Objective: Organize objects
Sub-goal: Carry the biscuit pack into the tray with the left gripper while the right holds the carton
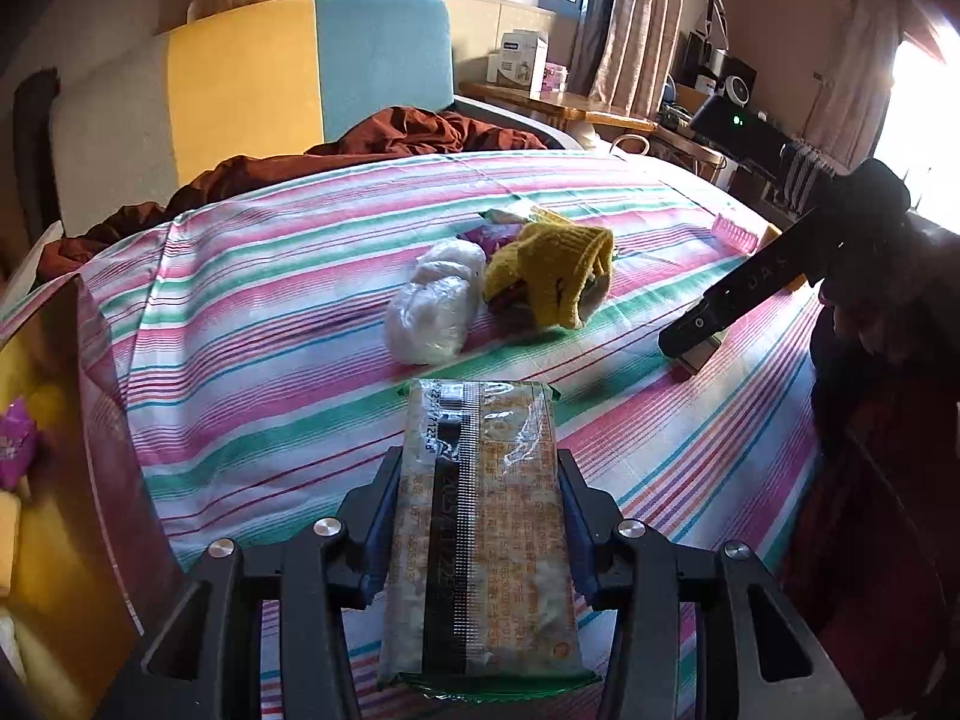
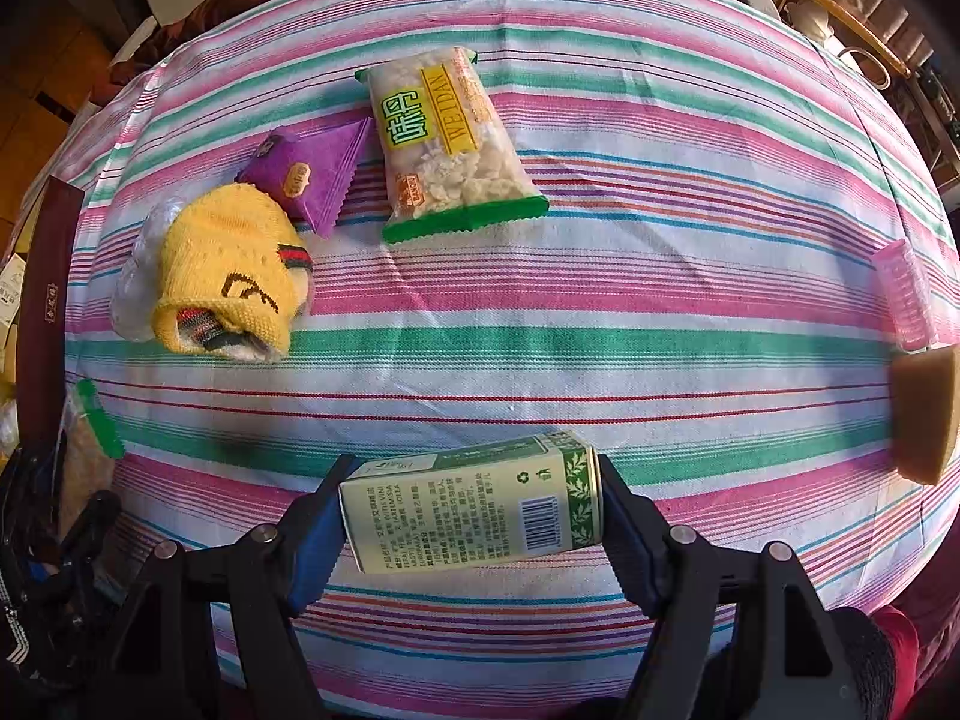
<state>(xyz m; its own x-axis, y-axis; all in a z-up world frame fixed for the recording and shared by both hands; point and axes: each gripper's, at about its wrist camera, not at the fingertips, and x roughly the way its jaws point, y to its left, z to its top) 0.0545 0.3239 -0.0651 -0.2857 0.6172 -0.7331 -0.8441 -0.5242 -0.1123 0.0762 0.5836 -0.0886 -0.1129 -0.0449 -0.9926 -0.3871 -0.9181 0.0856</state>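
The left tool [image 1: 480,516] grips a long snack packet [image 1: 483,531] lengthwise between its blue pads, the packet pointing toward twelve o'clock, above a striped bedsheet [image 1: 288,312]. At twelve o'clock beyond it lie a white plastic bag [image 1: 435,309] and a yellow knitted glove [image 1: 555,276], touching. An open box [image 1: 84,480] stands at nine o'clock.

The right tool [image 2: 471,525], pointing down at the bed, holds a small green carton [image 2: 474,501] crosswise, its ends pressed by the pads. In this view a second snack packet [image 2: 450,144] lies at twelve o'clock, a purple sachet [image 2: 312,177] just left of it, touching the glove at ten o'clock. A pink comb [image 2: 906,294] and a tan block [image 2: 927,414] lie at three o'clock.
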